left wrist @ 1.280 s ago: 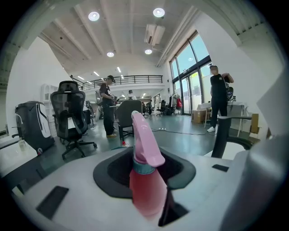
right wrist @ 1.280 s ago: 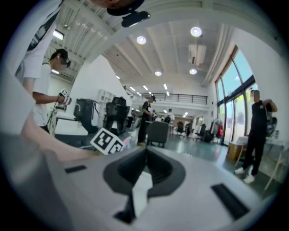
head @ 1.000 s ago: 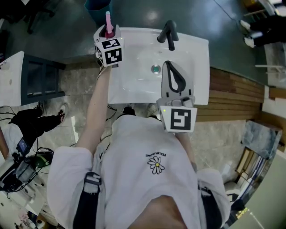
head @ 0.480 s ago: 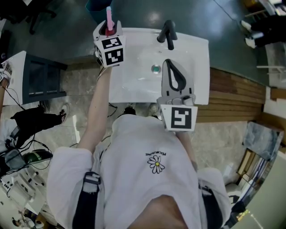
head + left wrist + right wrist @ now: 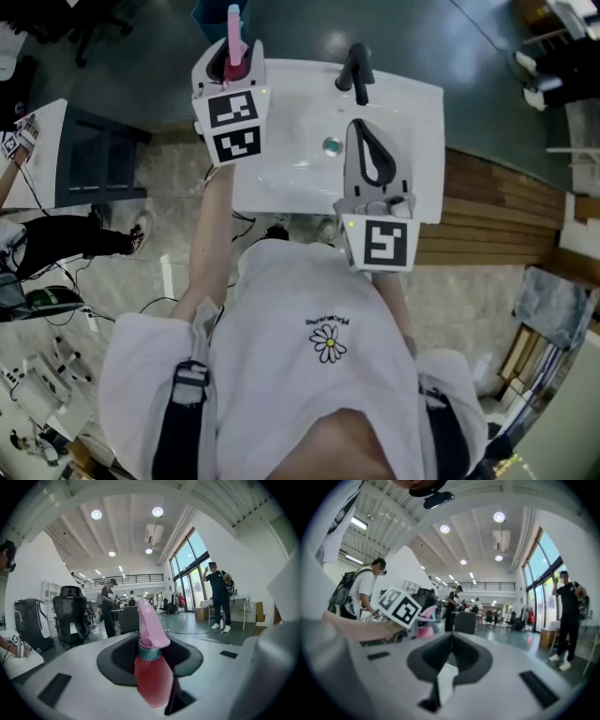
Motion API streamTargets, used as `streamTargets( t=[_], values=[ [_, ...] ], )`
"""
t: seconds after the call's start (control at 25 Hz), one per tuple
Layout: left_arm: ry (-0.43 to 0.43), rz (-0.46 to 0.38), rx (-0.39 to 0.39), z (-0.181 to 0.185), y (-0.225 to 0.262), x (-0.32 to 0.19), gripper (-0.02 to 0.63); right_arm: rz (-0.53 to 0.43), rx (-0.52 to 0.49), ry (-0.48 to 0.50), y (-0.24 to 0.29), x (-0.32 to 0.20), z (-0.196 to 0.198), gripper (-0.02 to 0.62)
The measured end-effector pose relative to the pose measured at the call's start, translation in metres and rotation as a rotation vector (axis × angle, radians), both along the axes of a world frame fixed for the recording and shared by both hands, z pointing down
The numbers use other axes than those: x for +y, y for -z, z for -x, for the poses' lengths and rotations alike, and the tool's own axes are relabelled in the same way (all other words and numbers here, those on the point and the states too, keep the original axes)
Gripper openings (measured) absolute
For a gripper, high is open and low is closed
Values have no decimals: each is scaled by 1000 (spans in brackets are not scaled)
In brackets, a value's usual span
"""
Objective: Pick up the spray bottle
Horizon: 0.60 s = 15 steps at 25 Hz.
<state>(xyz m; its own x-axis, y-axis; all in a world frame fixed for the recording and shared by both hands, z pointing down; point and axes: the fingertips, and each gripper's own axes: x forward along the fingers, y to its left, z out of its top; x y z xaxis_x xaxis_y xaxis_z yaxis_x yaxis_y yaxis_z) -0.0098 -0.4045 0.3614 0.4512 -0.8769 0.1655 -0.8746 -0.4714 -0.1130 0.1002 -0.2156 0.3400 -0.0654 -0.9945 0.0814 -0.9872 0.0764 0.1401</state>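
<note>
left gripper [image 5: 228,64]: fingers clamped on pink bottle [image 5: 151,677], at far-left corner of sink [image 5: 291,150] | right gripper [image 5: 360,127]: fingers closed together, nothing between them, over the basin near faucet [image 5: 354,70]

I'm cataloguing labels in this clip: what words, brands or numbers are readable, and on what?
White shirt: a short print above the daisy, upside down, too small to read.
Left cube and right cube: square patterns, no words.
Pink spray bottle: no label shows.
</note>
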Motion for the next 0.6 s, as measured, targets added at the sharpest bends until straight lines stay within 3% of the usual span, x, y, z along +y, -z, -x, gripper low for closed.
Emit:
streamTargets(
  t=[0.28, 0.48, 0.6],
  values=[
    [42, 11, 72, 13, 25, 38, 161, -49, -19, 38, 11, 1, -1, 29],
    [51, -29, 100, 21, 35, 69, 161, -72, -32, 74, 17, 1, 1, 29],
    [58, -41, 161, 27, 47, 86, 161, -79, -34, 98, 18, 0, 4, 29]
  ],
)
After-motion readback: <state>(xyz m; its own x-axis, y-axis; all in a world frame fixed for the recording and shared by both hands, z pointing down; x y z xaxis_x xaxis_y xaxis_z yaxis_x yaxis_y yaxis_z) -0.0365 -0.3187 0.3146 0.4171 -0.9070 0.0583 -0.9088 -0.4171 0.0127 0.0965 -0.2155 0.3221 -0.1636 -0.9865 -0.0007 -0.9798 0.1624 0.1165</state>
